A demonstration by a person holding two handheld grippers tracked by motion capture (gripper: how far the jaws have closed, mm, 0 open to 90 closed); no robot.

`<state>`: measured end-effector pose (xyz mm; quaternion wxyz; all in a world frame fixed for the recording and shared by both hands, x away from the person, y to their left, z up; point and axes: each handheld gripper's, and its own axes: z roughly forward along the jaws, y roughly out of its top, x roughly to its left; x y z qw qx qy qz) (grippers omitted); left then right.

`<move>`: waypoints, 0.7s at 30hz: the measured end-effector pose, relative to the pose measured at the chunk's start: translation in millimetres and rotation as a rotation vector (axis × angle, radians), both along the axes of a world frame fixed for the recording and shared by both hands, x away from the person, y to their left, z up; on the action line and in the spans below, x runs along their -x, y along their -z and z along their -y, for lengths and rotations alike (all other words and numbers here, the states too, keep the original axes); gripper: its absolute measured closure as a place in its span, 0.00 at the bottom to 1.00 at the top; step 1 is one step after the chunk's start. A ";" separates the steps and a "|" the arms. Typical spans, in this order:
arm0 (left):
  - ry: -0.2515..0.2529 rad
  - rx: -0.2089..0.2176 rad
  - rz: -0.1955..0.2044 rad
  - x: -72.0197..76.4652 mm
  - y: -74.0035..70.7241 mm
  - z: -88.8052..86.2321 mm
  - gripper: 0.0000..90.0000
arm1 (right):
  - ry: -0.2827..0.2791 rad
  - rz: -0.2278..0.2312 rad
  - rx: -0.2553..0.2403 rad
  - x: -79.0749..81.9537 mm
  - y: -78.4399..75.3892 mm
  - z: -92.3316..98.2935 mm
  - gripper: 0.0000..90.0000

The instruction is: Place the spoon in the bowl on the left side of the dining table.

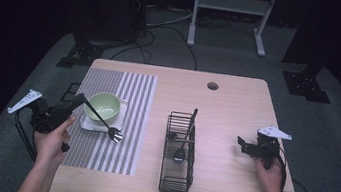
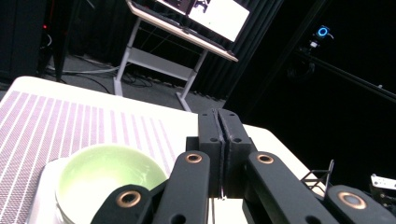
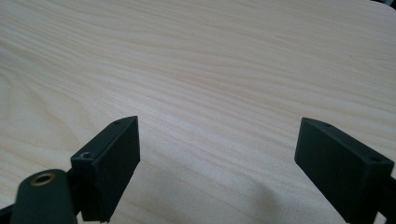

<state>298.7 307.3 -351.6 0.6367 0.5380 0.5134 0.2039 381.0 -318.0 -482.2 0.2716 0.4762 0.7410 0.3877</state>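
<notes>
I am working at a light wooden table (image 1: 226,184) with a round hole near its far edge. A striped placemat (image 1: 124,120) is lying on the left part of the table.

Near the middle of the table, a black wire basket (image 1: 176,177) is standing with its long side running away from me. It is holding two dark utensils: a spoon (image 1: 182,145) is leaning inside it with its bowl low in the basket and its handle rising above the far rim, and a second, smaller piece is sitting at the left inner side, too small to identify.

On the placemat, a white square plate (image 1: 88,124) is carrying a pale green bowl (image 1: 104,106). The bowl is standing upright; in the left gripper view its inside is showing bare.

My left gripper (image 1: 79,98) is clenching the handle end of a black fork (image 1: 112,131). In the left gripper view the two pads are pressing together with only a thin sliver of the handle between them. The fork is slanting down across the near rim of the bowl, and its tines are hanging over the placemat, just beside the plate.

My right gripper (image 1: 242,144) is hovering over bare table to the right of the basket, well apart from it. Its jaws are standing wide apart with nothing between them.
</notes>
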 end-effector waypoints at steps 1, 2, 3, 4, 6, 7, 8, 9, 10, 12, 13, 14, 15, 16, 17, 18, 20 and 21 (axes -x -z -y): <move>-0.002 -0.005 -0.002 -0.3 -0.2 -1.0 0.99 | 0.000 0.000 0.001 0.0 0.0 0.0 0.15; -0.007 -0.002 -0.001 -0.8 -0.5 -1.4 0.99 | 0.000 0.000 0.001 0.0 0.0 -0.1 0.15; -0.008 -0.008 -0.002 -1.1 -0.7 -2.6 0.99 | 0.000 0.000 0.001 0.0 0.0 0.0 0.15; -0.012 -0.008 -0.002 -1.5 -1.0 -3.2 0.99 | 0.000 0.000 0.001 0.0 0.0 0.0 0.15; -0.019 -0.008 -0.002 -2.5 -1.8 -4.4 0.99 | 0.000 0.000 -0.001 0.0 0.0 0.1 0.15; -0.023 -0.010 -0.003 -3.0 -2.2 -5.1 0.99 | 0.000 0.000 0.000 0.0 0.0 0.1 0.15; -0.026 -0.011 -0.002 -3.7 -2.5 -5.9 0.99 | 0.001 0.000 0.000 0.0 0.0 0.1 0.15; -0.029 -0.013 -0.003 -4.3 -2.9 -6.6 0.99 | 0.001 -0.001 -0.001 0.1 0.0 0.0 0.15; -0.035 -0.014 -0.003 -4.9 -3.3 -7.3 0.99 | 0.000 0.000 0.000 0.0 0.0 0.0 0.15; -0.044 -0.017 -0.005 -6.0 -3.9 -9.2 0.99 | 0.000 -0.001 0.000 0.0 0.0 -0.1 0.15; -0.048 -0.020 -0.005 -6.6 -4.2 -10.4 0.99 | 0.001 -0.001 0.000 0.1 0.0 -0.1 0.15; -0.051 -0.022 -0.006 -7.0 -4.6 -11.6 0.99 | 0.001 0.000 0.000 0.0 0.0 0.0 0.15; -0.057 -0.023 -0.007 -7.5 -5.0 -12.9 0.99 | 0.001 -0.001 0.000 0.1 0.0 -0.1 0.15; -0.063 -0.024 -0.008 -7.9 -5.5 -14.2 0.99 | 0.001 0.000 0.000 0.0 0.0 0.0 0.15; -0.067 -0.022 -0.009 -8.2 -6.0 -15.4 0.99 | 0.002 -0.001 0.000 0.1 0.0 -0.1 0.15; -0.072 -0.022 -0.009 -8.6 -6.7 -16.6 0.99 | 0.001 0.001 0.001 0.0 0.0 -0.1 0.15; -0.081 -0.024 -0.007 -9.5 -8.0 -18.6 0.99 | 0.001 0.001 0.002 0.0 0.0 -0.2 0.15; -0.084 -0.028 -0.007 -10.1 -8.5 -19.7 0.99 | 0.001 0.001 0.002 0.0 0.0 -0.2 0.15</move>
